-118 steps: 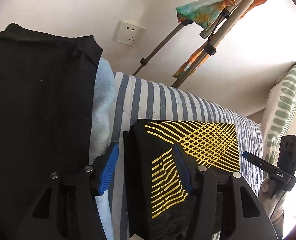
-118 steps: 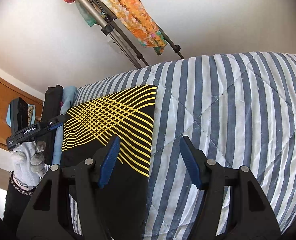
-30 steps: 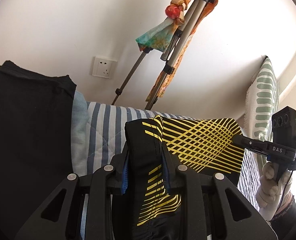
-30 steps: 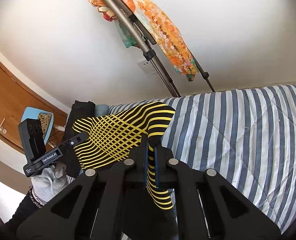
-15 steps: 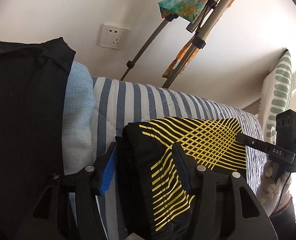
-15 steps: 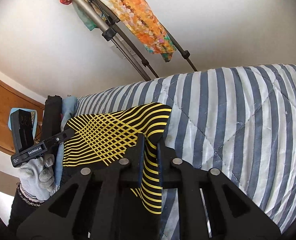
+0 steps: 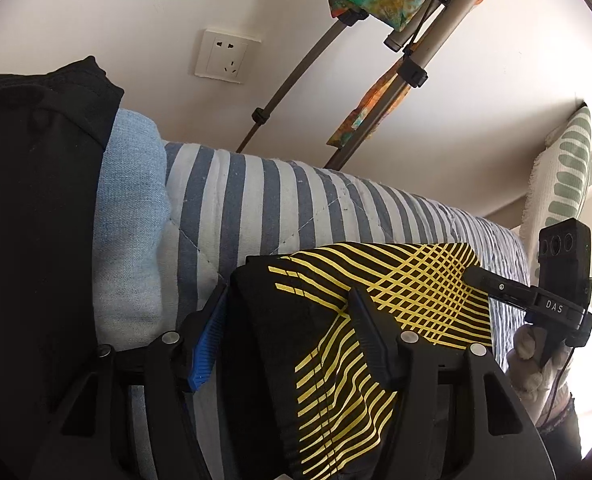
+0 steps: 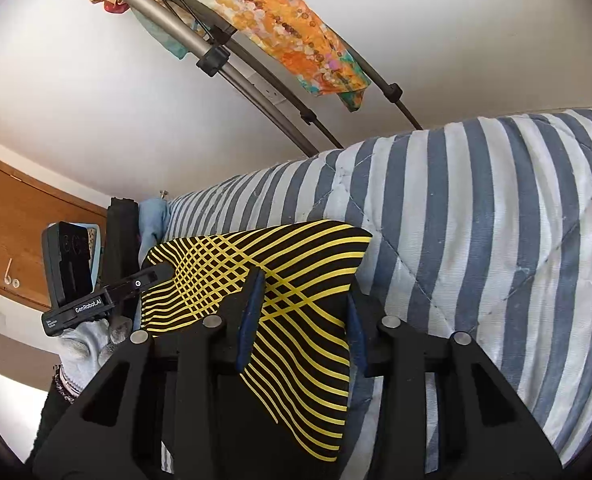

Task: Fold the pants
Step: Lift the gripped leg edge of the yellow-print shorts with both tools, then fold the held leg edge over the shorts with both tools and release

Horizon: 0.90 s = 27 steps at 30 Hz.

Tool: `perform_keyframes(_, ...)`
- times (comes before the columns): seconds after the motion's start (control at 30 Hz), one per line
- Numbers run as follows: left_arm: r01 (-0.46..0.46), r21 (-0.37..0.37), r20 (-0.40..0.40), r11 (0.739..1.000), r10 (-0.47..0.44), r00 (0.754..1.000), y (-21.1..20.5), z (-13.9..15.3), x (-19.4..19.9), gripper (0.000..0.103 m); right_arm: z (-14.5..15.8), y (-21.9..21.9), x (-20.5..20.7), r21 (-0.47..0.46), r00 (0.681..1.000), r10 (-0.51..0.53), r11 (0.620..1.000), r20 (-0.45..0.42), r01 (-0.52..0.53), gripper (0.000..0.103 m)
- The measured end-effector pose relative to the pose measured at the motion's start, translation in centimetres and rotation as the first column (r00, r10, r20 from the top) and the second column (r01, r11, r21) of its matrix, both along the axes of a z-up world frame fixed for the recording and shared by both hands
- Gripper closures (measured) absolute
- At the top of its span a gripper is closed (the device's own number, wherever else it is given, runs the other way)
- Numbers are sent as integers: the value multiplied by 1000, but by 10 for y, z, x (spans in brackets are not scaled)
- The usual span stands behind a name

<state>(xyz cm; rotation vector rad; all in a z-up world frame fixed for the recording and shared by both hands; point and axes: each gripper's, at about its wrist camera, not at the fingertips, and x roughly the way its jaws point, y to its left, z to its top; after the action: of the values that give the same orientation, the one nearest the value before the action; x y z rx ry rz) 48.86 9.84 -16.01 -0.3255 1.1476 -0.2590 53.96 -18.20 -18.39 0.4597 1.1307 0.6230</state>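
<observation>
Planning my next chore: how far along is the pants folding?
Nearly done. The pants lie folded in a compact rectangle on the striped quilt. Left tool is open around one edge; right tool is opening around the other. Left: pull both tools away.

Pants (image 7: pixel 336 360) lower part hidden behind left claw (image 7: pixel 291 336) body; tripod (image 8: pixel 215 60) top cut off by frame edge.

Bright daylight fills both fisheye views, blowing out to white glare near four o'clock in the left wrist view, while straight tripod legs (image 8: pixel 255 80) bow and dark vignetting rings every edge.
</observation>
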Motion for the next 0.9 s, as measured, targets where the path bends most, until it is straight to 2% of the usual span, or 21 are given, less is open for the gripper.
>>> perform_keyframes(0.03, 5, 26, 14, 1000, -5, 1000, -4, 0, -1, 60, 0, 4, 0, -18, 1000, 1, 1000, 6, -1, 74)
perform_keyframes(0.07, 9, 38, 24, 999, -10, 1000, -8, -1, -3, 64, 1, 7, -1, -24, 1000, 1, 1000, 12, 0, 79)
perform_keyframes(0.1, 11, 27, 30, 1000, -12, 999, -9, -1, -3, 73, 2, 7, -3, -18, 1000, 3, 1000, 15, -2, 88)
perform_keyframes(0.13, 10, 7, 34, 1000, -11, 999, -8, 0, -4, 75, 3, 7, -5, -5, 1000, 6, 1000, 15, -6, 90)
perform_keyframes(0.4, -6, -33, 153, 999, 11, 988, -2, 33, -30, 78, 36, 7, -29, -24, 993, -11, 1000, 115, 14, 94)
perform_keyframes(0.6, -12, -69, 210, 998, 26, 977, 8, 56, -50, 80, 69, 5, -54, -23, 982, -15, 1000, 187, 19, 94)
perform_keyframes(0.9, 0, -78, 333, 997, 26, 943, 13, 107, -90, 83, 131, 16, -106, -55, 946, -9, 998, 325, 29, 95)
